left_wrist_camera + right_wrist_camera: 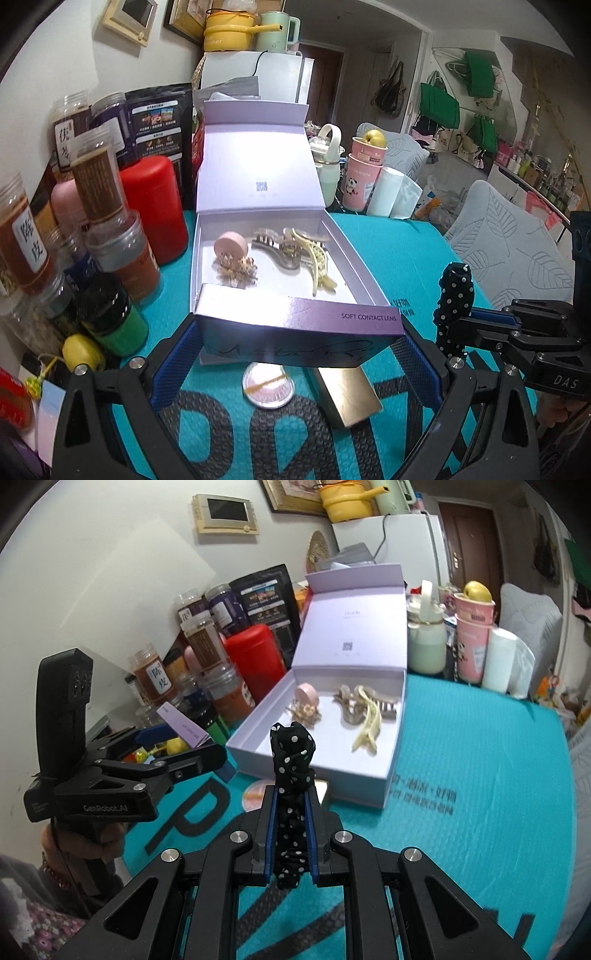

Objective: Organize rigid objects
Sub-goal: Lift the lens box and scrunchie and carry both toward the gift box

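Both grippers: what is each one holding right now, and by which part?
The left gripper clamps the small purple box across its two ends. The right gripper pinches the polka-dot hair clip by its lower half, top free.

A: What colour sits between the right gripper's blue pads?
B: A black clip with white polka dots.
A: And ahead of it?
B: A pale lilac box holding a pink disc and cream claw clip, on a teal mat.
A: Left gripper?
B: A purple box, black lettering.
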Demonstrator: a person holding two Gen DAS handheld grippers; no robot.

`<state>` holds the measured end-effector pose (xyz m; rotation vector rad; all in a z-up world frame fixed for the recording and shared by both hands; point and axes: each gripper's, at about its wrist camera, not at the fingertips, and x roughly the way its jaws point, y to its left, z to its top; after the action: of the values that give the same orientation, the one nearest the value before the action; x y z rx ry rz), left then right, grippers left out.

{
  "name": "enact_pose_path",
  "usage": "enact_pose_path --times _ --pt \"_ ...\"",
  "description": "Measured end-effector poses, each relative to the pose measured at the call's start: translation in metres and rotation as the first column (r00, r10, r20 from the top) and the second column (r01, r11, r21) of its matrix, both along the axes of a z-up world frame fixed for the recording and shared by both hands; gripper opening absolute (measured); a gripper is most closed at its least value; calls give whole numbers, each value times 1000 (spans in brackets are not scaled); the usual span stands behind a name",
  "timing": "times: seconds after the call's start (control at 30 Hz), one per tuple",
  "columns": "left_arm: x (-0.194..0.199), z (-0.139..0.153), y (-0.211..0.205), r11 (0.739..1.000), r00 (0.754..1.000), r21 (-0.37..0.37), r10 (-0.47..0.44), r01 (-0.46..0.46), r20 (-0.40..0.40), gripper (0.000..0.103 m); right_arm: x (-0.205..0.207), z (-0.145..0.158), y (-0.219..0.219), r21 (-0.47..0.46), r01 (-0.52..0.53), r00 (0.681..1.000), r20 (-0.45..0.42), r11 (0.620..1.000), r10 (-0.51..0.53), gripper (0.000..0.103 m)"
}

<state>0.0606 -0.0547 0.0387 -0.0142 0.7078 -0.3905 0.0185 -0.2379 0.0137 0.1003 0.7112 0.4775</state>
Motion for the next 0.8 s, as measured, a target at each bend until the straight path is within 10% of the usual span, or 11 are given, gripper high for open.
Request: enact_pose_path --times 0.8 --pt "74 -7 -7 999 999 33 41 -41 -11 100 73 9 -1 -8 -26 998 61 1000 26 14"
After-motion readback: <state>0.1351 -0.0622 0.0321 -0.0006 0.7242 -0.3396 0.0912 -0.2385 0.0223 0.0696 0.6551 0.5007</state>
